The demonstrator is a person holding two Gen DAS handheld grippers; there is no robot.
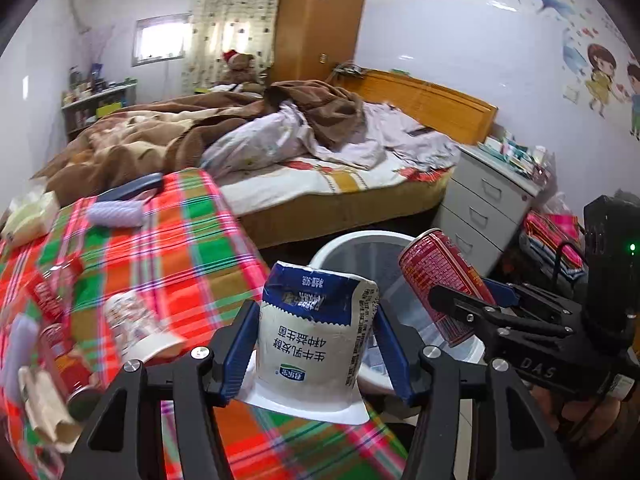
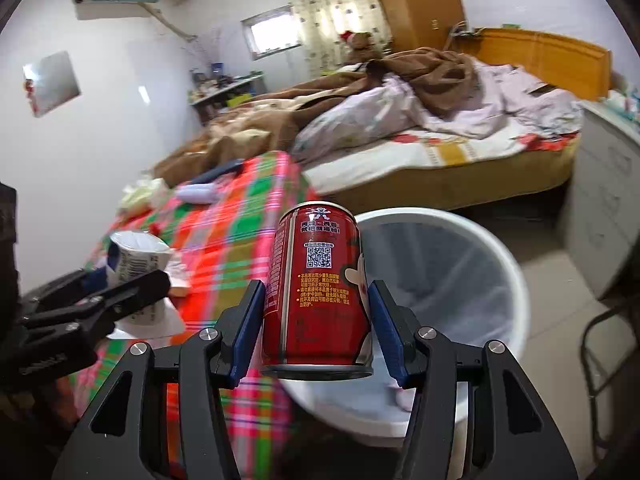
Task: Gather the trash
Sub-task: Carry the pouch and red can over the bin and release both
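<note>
While clamped upside down in the left claw (image 1: 316,344), a blue-and-white yogurt cup (image 1: 316,328) shows Chinese print; the right claw (image 2: 316,328) grips a red drink can (image 2: 318,288) bearing a QR code, beside a white bin (image 2: 460,264).

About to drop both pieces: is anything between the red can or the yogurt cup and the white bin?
Nothing visible. The red can in the right gripper is at the white bin rim. The yogurt cup in the left gripper has open air ahead.

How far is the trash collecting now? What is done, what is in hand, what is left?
Done: nothing shows inside the white bin yet. In hand: the left gripper holds a yogurt cup and the right gripper holds a red can, both near the bin. Left: a paper cup, red cans and wrappers on the plaid cloth.
</note>
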